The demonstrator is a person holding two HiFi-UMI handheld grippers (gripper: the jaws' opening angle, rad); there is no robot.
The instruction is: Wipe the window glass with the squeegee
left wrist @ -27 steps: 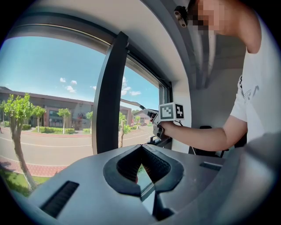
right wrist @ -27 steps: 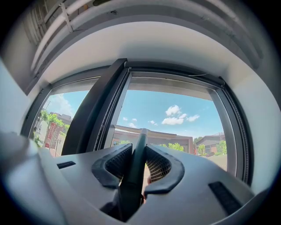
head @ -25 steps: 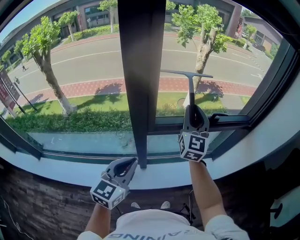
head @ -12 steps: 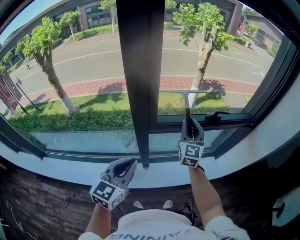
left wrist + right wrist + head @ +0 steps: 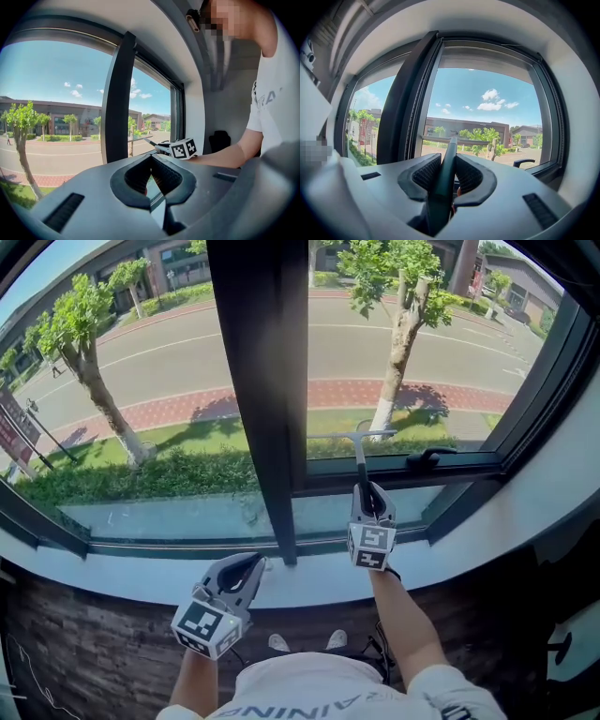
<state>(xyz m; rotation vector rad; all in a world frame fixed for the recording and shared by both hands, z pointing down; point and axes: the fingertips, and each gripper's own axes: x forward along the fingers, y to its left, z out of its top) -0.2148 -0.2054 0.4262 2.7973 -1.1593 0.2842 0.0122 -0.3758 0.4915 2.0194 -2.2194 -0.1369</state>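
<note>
- Right gripper (image 5: 366, 498) (image 5: 449, 169): jaws a narrow way apart, clamped on the dark handle of the squeegee (image 5: 359, 457) (image 5: 446, 183). The handle runs straight out between the ribbed pads.
- The squeegee's blade sits level across the top of the handle, at the low part of the window glass (image 5: 422, 362), just above the bottom rail (image 5: 394, 474).
- Whether the blade presses on the pane cannot be told from these views.
- The blade's left end lies just right of the dark frame post (image 5: 267, 381); its right end lies near the black window handle (image 5: 427, 460), not touching it.
- Left gripper (image 5: 246, 570) (image 5: 151, 174): jaw tips closed together, nothing held between them.
- It hangs low over the pale sill (image 5: 141, 573), just left of the foot of the frame post, well apart from the squeegee.
- Beyond the glass: grass strip, trees, road, in bright sun.
</note>
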